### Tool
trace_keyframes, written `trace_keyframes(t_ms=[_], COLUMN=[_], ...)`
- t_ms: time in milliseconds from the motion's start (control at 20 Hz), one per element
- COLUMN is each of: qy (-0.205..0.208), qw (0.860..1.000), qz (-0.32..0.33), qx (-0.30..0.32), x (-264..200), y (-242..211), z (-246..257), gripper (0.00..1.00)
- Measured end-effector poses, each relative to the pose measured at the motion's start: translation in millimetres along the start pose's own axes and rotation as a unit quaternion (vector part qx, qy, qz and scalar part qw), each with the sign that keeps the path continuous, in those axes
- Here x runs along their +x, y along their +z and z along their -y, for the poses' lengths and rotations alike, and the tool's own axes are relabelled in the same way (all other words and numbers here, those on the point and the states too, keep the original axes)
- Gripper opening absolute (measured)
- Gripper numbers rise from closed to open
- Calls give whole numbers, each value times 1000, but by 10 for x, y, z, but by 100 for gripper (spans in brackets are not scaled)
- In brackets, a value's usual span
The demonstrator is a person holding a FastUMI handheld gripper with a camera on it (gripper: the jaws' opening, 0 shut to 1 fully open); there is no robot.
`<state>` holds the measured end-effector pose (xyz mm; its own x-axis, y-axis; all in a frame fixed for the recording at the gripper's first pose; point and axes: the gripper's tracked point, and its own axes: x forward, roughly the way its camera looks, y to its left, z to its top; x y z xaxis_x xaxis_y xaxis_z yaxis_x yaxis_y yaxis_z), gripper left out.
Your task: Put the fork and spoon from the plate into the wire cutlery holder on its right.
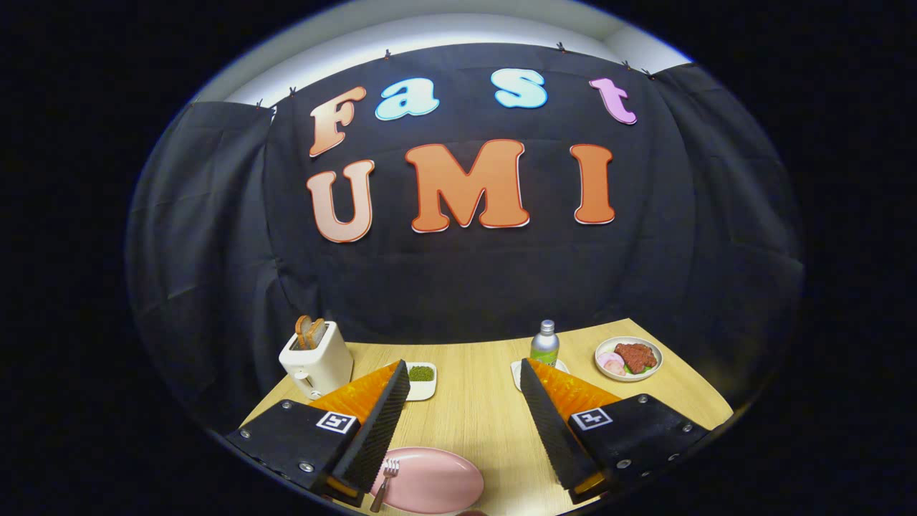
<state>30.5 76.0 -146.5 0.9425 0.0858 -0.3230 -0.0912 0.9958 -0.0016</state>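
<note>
A pink plate [437, 481] lies on the wooden table [473, 401], low between my two fingers and close to me. A metal fork [385, 481] rests on its left side, tines pointing away, right beside the left finger [380, 423]. My gripper [464, 373] hovers above the table, open wide, with nothing between its fingers. The right finger [548, 423] stands apart from the plate.
A white toaster [315, 358] with toast stands at the back left. A small white dish of green stuff [421, 376] sits beyond the left finger. A bottle [544, 344] and a plate of food [628, 357] are at the back right.
</note>
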Motion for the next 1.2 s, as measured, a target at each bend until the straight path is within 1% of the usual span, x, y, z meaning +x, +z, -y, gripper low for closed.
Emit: trace_keyframes(t_ms=[150,300,550,600,700,800,900,1000,1100,1150,1200], qy=[17,34,49,45,56,66,70,81,84,79,83], qw=[999,997,987,981,969,958,947,931,912,902,895], qz=[-27,-70,-151,-187,-240,-280,-315,-356,-401,-424,-438], qx=[-8,-13,-10,-10,5,8,-4,-3,-8,-16,-20], x=[69,94,156,160,158,151,144,94,39,-1,-12], y=[-255,-576,-1158,-1350,-1664,-1907,-2130,-2356,-2585,-2697,-2779], z=[-295,-539,-749,-749,-825,-890,-922,-1011,-1038,-1022,-1050], gripper=[93,93,94,94,94,92,90,86,82,81,77])
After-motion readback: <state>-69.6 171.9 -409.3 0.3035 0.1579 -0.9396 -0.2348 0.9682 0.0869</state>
